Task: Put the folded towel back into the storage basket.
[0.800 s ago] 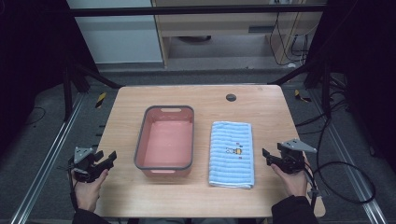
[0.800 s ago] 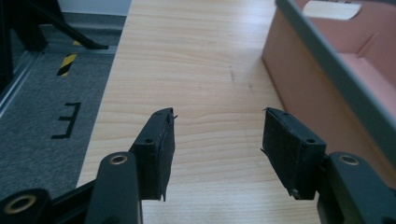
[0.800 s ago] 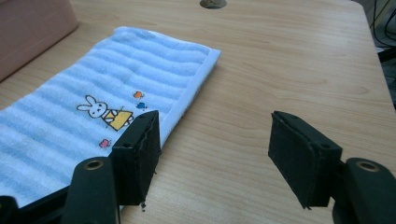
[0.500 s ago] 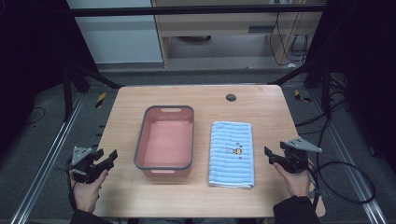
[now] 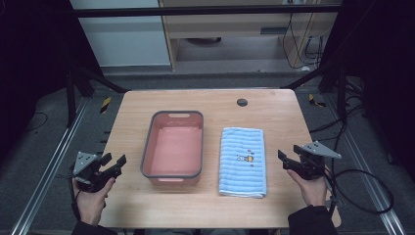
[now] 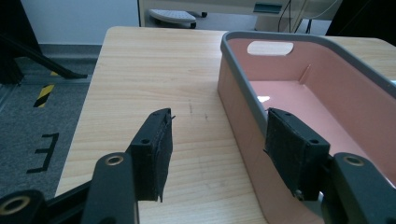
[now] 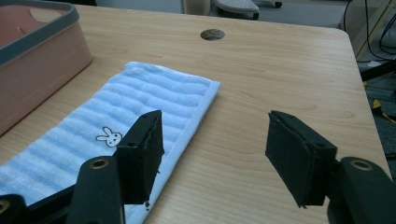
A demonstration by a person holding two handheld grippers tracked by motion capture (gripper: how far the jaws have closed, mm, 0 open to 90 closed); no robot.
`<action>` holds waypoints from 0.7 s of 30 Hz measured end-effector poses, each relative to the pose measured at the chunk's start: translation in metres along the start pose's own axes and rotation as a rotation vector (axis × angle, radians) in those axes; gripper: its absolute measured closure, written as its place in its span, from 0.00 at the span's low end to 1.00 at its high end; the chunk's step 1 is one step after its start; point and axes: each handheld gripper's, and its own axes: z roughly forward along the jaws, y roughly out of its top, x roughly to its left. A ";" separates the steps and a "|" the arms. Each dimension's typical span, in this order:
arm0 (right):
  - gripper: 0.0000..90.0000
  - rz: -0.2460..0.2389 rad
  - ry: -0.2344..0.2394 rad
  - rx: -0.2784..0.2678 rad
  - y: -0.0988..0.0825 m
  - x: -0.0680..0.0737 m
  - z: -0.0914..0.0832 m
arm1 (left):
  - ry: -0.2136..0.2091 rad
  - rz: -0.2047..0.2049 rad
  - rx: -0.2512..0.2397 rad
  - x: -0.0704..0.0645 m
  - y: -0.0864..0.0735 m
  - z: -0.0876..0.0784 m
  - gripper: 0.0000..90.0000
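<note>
Towel (image 7: 116,126) bunny print clear in right gripper view, both hand-held grippers (image 5: 111,163) (image 5: 289,157) spread apart, empty.

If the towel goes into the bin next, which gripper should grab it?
Right. The right gripper sits open just beside the blue towel, while the left gripper is beyond the pink bin.
</note>
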 end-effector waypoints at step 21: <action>0.48 -0.003 0.014 -0.072 0.034 0.005 -0.005 | -0.103 0.103 -0.024 -0.055 0.024 0.011 0.46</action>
